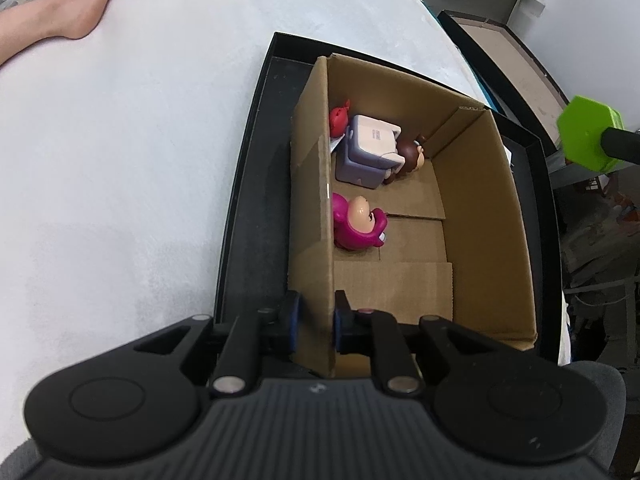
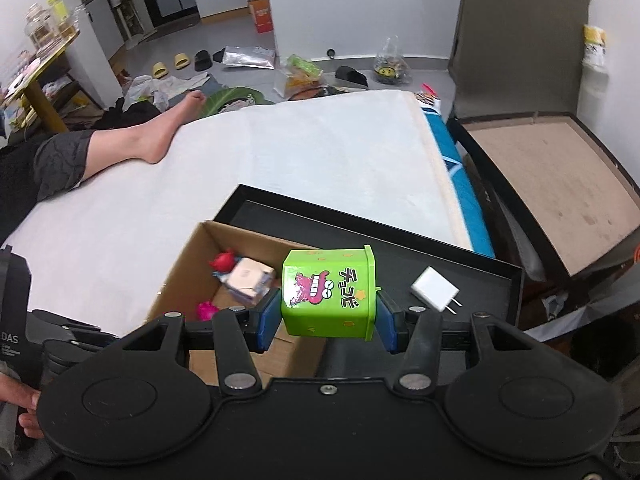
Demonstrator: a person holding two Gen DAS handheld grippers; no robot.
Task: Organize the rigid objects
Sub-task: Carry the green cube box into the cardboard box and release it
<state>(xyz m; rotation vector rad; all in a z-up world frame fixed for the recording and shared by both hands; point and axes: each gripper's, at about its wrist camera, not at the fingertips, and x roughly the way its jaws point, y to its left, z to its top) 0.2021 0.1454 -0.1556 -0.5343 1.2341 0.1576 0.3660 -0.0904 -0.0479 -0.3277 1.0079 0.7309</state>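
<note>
The left claw (image 1: 314,320) is clamped on the near-left wall of the carton (image 1: 312,216), 1 finger outside and 1 inside. The carton sits in a black tray (image 1: 240,216) on the bed (image 1: 140,140), filling most of the tray; a narrow strip stays bare along the left and a wider one on the right, where a white charger (image 2: 435,289) lies. Inside the carton, toys crowd the far-left corner: a red one (image 1: 340,118), a lilac box (image 1: 370,152), a brown figure (image 1: 412,152) and a pink bear (image 1: 360,220); its right half is bare. The right claw (image 2: 327,314) grips a green box (image 2: 329,292) by its sides, tilted, in the air above the carton's right edge. It bears a pink crocodile cartoon, stars and black lettering.
</note>
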